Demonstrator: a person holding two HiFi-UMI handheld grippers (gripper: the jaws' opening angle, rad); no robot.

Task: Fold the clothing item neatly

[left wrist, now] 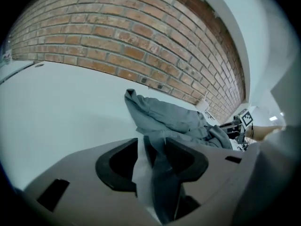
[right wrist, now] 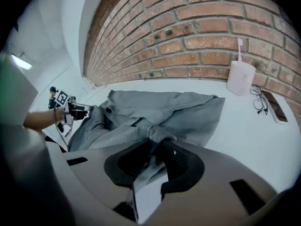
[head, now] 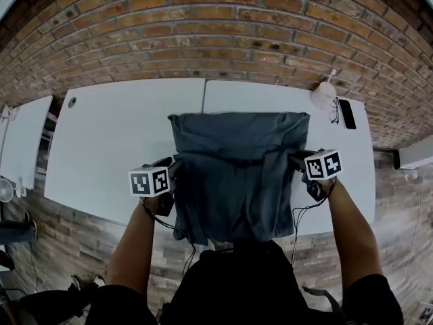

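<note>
A grey garment (head: 237, 175) lies on the white table (head: 115, 134), its near part folded up over the rest and its lower edge hanging off the front. My left gripper (head: 172, 169) is at the fold's left edge. In the left gripper view a strip of cloth (left wrist: 157, 173) runs loosely between the parted jaws of the left gripper (left wrist: 153, 144). My right gripper (head: 301, 160) is at the fold's right edge. In the right gripper view the right gripper (right wrist: 157, 144) has a bunched corner of the garment (right wrist: 160, 134) pinched between its jaws.
A pink cup (head: 325, 95) with a stick in it, glasses (head: 335, 110) and a dark phone (head: 347, 114) sit at the table's far right corner. A brick wall (head: 216, 26) runs behind. Another white table (head: 24, 137) stands to the left.
</note>
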